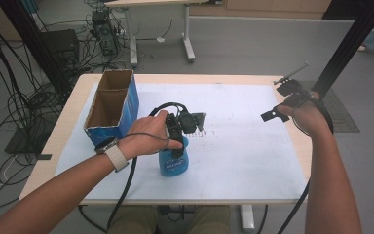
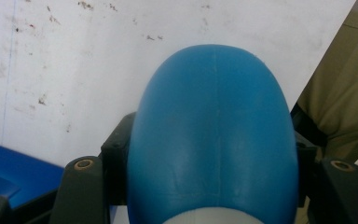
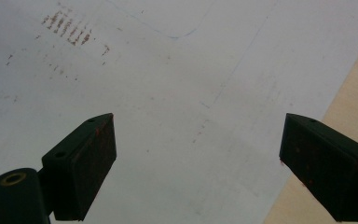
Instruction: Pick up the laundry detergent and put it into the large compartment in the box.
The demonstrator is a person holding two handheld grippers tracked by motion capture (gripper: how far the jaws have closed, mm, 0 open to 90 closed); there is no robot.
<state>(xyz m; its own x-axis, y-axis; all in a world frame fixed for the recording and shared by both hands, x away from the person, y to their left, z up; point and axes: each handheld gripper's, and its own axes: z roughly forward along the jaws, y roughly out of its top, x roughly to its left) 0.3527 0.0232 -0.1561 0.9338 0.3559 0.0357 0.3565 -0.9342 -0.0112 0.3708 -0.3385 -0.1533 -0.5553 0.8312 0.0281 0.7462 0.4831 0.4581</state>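
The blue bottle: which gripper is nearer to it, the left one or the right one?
Left. The left gripper is closed around the blue bottle, its jaws on both sides. The right gripper is open, far off by the table's right edge.

— We see a blue bottle (image 1: 174, 163) (white printing on its label) and a blue box (image 1: 112, 108), brown inside.

— We also see the white sheet (image 1: 238, 146), brown-speckled, over a tan table (image 1: 73, 105).
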